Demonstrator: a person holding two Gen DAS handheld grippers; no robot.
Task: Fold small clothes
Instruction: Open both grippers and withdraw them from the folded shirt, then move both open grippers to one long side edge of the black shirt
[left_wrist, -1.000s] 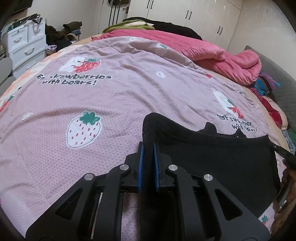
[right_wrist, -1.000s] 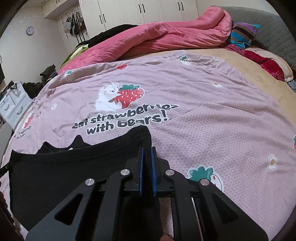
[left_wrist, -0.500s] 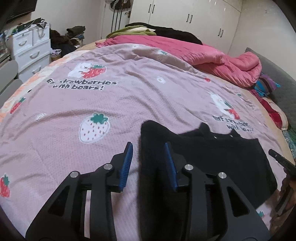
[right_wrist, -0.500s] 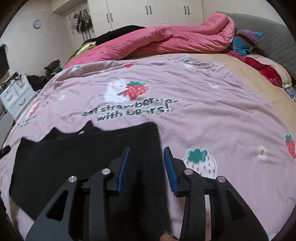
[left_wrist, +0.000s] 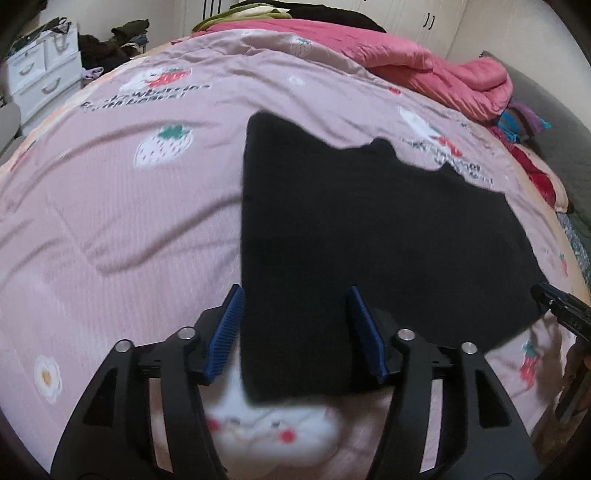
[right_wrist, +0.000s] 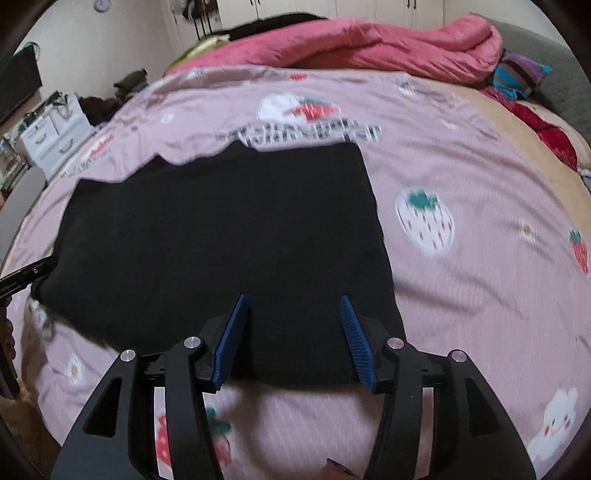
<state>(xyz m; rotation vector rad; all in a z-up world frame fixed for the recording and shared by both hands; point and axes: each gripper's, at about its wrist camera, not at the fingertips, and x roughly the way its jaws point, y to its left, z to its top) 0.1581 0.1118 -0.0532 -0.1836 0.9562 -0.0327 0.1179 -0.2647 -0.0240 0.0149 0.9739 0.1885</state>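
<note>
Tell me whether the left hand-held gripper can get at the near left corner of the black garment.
Probably yes. The left hand-held gripper hangs right over that corner of the black garment, its jaws opening with the cloth lying flat below them on the pink strawberry bedspread, and nothing lies in between.

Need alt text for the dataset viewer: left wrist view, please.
The left gripper, jaws opening with nothing pinched, hangs over the near edge of a black garment lying flat on a pink strawberry-print bedspread. A rumpled pink quilt lies behind.
</note>
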